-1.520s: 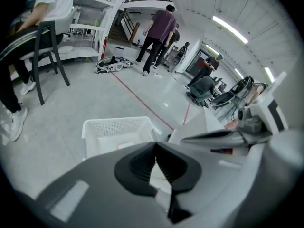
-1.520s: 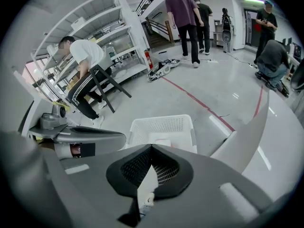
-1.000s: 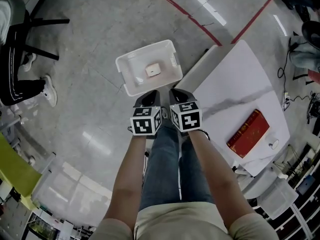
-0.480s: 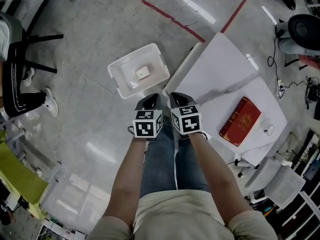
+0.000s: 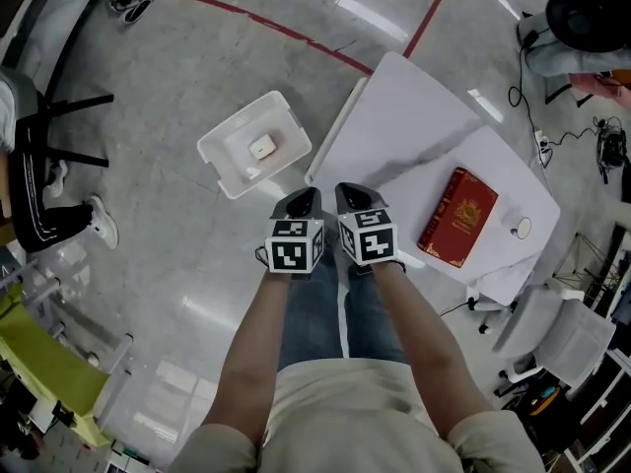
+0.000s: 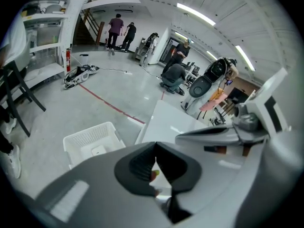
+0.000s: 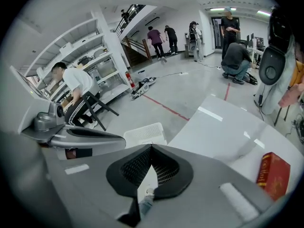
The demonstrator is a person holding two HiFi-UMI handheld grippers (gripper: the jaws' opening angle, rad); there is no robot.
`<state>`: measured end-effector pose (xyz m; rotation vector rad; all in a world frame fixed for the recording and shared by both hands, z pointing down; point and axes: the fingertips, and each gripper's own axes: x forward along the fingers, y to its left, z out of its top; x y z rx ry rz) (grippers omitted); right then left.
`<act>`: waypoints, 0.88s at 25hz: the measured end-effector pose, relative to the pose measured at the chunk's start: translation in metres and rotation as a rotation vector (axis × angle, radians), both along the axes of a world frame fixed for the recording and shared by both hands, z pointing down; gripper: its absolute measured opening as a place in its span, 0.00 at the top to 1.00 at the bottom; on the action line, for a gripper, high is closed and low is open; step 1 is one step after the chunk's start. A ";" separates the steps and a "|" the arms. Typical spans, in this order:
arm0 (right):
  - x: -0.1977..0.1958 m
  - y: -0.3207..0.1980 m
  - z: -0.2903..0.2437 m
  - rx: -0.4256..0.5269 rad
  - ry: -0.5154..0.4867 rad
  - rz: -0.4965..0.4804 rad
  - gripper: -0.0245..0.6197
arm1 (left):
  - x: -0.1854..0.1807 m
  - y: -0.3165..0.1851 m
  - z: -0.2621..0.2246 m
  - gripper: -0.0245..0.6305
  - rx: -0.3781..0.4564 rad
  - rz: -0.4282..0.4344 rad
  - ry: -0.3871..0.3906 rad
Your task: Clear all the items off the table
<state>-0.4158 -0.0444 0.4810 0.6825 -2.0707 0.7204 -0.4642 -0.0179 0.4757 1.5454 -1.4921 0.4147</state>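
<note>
L hand-held gripper [image 5: 304,199]: closed, jaw tips together, nothing between. R hand-held gripper [image 5: 351,195]: likewise closed, empty. Side by side, just apart, both angled down, marker cubes up toward head cam. Close to left corner of tabletop [image 5: 414,116]; no contact visible.

Red book [image 5: 457,217]: flat on tabletop, right of R hand-held gripper, well apart from it. Also at lower right in right gripper view, lying beyond the jaws.

Small round white obj [image 5: 523,228]: on tabletop, just beside book on its far side from R hand-held gripper, nr tabletop edge. Too small to ID.

White bin [image 5: 229,166]: on floor, ahead and left of L hand-held gripper, near but not touching. Perforated walls per left gripper view. Small white item [image 5: 261,148] inside, approx mid bin floor.

Seated person [image 5: 35,180]: far left of L hand-held gripper, dark trousers, white shoe.

White chair [image 5: 567,338]: right of R hand-held gripper, past tabletop's far side.

Several ppl standing or crouching in background of both gripper views, well beyond tabletop.
</note>
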 end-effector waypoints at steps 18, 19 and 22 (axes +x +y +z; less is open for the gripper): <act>0.122 -0.008 -0.048 0.039 -0.038 0.185 0.96 | 0.114 -0.015 -0.045 0.95 0.028 0.162 -0.009; 0.131 -0.008 -0.050 0.040 -0.038 0.197 0.96 | 0.123 -0.016 -0.046 0.95 0.028 0.175 -0.009; 0.158 -0.009 -0.054 0.044 -0.034 0.228 0.96 | 0.149 -0.019 -0.050 0.95 0.031 0.210 -0.006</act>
